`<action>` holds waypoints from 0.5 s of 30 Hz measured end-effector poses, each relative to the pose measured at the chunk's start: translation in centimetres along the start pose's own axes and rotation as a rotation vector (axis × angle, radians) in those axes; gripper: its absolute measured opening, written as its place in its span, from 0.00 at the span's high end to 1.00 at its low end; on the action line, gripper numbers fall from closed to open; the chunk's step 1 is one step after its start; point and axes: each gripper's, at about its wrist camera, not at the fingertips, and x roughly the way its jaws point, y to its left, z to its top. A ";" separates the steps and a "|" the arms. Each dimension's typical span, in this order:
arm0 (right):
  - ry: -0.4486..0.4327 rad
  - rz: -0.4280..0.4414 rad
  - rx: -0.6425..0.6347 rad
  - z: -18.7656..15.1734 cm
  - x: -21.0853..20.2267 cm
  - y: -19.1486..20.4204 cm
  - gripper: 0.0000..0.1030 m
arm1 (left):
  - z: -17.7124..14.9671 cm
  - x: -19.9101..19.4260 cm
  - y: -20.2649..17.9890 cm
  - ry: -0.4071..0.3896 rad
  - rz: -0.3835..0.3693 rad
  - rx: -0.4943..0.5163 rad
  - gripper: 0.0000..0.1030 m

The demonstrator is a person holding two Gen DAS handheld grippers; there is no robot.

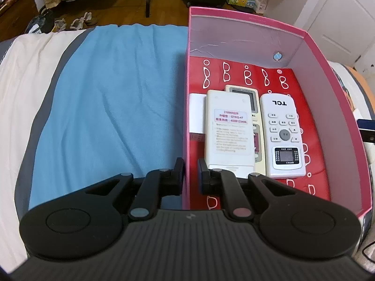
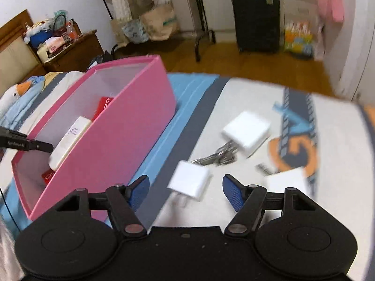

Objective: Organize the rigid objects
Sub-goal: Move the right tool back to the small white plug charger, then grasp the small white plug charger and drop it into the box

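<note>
Pink cardboard walls frame the box (image 1: 311, 46) that stands on a blue blanket (image 1: 112, 98) spread over the bed. The left gripper (image 1: 190, 171) is clamped shut on the box's near left wall — one finger outside, one inside. Within the box, on red patterned paper, lie three white remotes: a face-down remote (image 1: 228, 126), a TCL remote (image 1: 282, 135) beside it, and a third partly under the first. The right gripper (image 2: 186, 192) hangs open over the bed, its jaws wide and empty, with a white charger (image 2: 191, 182) lying between the fingertips. A second charger (image 2: 246, 131) and a bunch of keys (image 2: 218, 157) lie just beyond.
</note>
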 end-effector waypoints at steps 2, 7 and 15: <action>0.018 -0.013 0.025 -0.2 1.8 0.5 0.28 | -0.1 0.0 -0.1 0.000 0.001 0.005 0.90; 0.039 -0.162 0.020 -0.4 5.1 0.5 0.30 | -0.1 0.2 0.0 0.002 0.000 0.001 0.90; -0.026 -0.157 0.029 -0.6 3.2 0.8 0.45 | -0.2 0.2 0.2 0.000 -0.006 -0.016 0.90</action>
